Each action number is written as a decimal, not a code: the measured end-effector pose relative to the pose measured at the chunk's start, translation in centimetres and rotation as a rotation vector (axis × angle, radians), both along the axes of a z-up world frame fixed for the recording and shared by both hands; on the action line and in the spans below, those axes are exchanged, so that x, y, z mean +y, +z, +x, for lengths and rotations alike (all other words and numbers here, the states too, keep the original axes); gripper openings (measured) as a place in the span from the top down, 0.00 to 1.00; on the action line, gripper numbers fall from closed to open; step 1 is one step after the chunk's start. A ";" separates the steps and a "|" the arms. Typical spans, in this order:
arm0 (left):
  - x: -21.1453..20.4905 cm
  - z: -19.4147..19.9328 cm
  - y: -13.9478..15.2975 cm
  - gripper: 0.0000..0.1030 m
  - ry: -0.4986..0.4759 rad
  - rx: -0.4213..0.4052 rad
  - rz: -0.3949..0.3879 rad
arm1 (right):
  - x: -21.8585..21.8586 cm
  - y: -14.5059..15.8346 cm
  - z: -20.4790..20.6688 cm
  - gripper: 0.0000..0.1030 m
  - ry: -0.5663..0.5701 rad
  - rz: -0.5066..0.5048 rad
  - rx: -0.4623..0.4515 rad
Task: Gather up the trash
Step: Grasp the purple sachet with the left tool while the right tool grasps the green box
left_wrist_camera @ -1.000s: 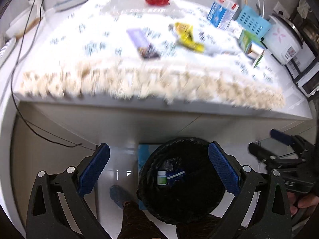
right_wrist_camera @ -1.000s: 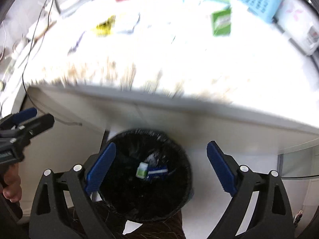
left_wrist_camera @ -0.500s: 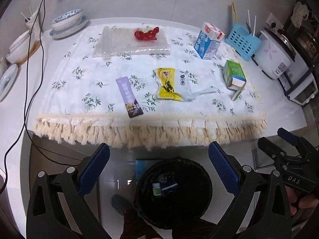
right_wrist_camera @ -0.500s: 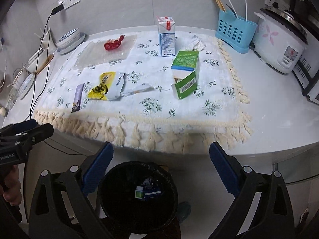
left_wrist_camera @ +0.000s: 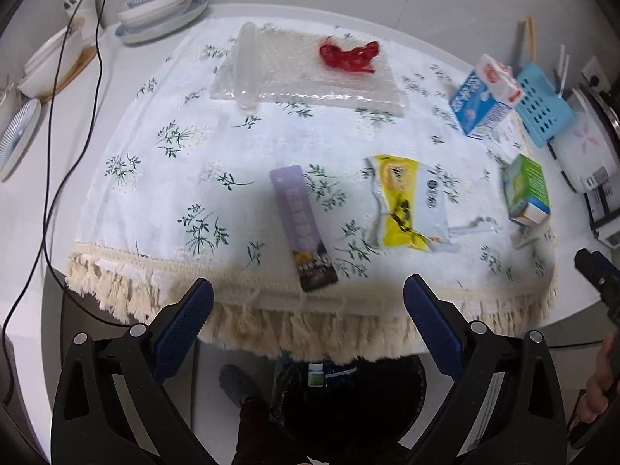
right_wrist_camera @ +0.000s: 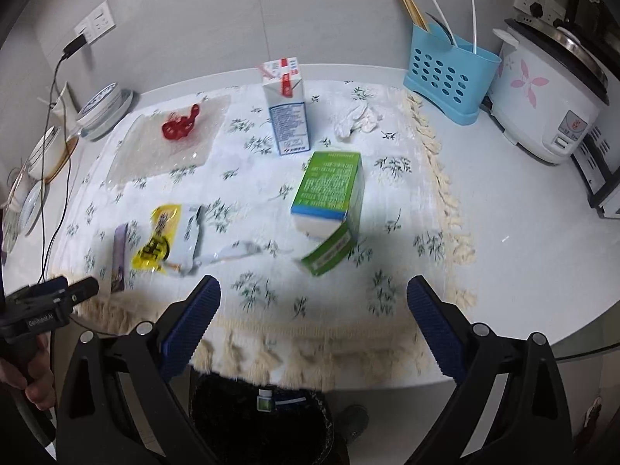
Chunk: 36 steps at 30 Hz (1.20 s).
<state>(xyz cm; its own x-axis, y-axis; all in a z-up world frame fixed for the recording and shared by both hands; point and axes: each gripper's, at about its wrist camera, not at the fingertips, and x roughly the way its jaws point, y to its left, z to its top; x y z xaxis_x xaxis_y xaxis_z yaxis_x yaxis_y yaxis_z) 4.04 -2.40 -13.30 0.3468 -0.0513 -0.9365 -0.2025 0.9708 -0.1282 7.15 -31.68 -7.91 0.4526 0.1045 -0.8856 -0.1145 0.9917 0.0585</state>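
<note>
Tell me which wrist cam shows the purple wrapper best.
Left wrist: the purple wrapper lies nearly centred ahead of the open left gripper, full length visible. Right wrist catches it only foreshortened, at far left.

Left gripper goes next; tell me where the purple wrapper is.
The purple wrapper lies near the cloth's front fringe, left of the yellow packet.

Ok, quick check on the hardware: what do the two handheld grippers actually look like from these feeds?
Both match: the left gripper and right gripper have black angular plastic arms with silver screws at the joints, and fingers faced with textured dark-blue pads. Seen from the side, the left one shows small white lettering on its black body, too small to read. A bare hand grips its handle. No cables run to either.
</note>
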 end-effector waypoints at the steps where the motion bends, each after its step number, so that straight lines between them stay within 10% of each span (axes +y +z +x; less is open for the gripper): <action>1: 0.3 0.5 -0.3 0.07 0.007 0.008 0.010 | -0.1 0.0 0.8 0.10 -0.003 -0.003 0.001; 23: 1.3 7.1 -4.6 0.31 0.023 0.179 0.033 | -0.2 -5.2 12.2 0.23 -0.122 -0.013 0.228; 36: 1.7 7.6 -4.1 0.82 0.056 0.222 0.072 | 0.2 -7.0 12.6 0.53 -0.153 -0.023 0.279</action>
<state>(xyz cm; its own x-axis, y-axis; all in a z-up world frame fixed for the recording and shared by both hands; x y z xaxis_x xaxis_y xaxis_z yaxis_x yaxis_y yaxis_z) 11.62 -0.72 -17.40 0.1325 0.0316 -0.9907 -0.2723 0.9622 -0.0057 19.72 -31.47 -14.87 0.2012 0.0326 -0.9790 0.0531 0.9976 0.0441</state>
